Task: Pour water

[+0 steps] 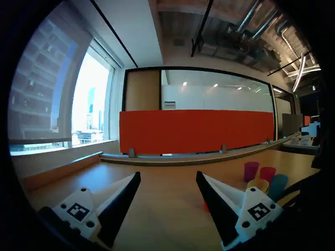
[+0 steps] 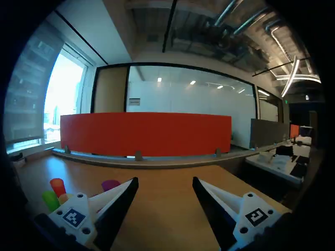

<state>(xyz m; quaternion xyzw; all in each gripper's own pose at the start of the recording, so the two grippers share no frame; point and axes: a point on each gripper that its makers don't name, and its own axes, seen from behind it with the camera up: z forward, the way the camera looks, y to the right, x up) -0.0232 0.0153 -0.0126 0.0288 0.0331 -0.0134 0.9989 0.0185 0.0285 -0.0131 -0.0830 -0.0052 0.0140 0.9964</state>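
Several small coloured cups stand on the wooden desk. In the left gripper view they sit at the right: a purple cup (image 1: 251,170), a pink cup (image 1: 267,173), a yellow cup (image 1: 258,184) and a teal cup (image 1: 278,186), partly behind the right finger. My left gripper (image 1: 168,180) is open above the desk with nothing between its fingers. In the right gripper view a red cup (image 2: 57,186), a green cup (image 2: 50,200) and a purple cup (image 2: 110,184) stand at the lower left, partly hidden by the left finger. My right gripper (image 2: 165,186) is open and holds nothing.
An orange divider panel (image 1: 197,131) runs along the far edge of the desk (image 1: 167,209). Windows (image 1: 90,104) line the left side. Another desk with clutter (image 2: 280,163) lies to the right. Bare desk surface stretches ahead of both grippers.
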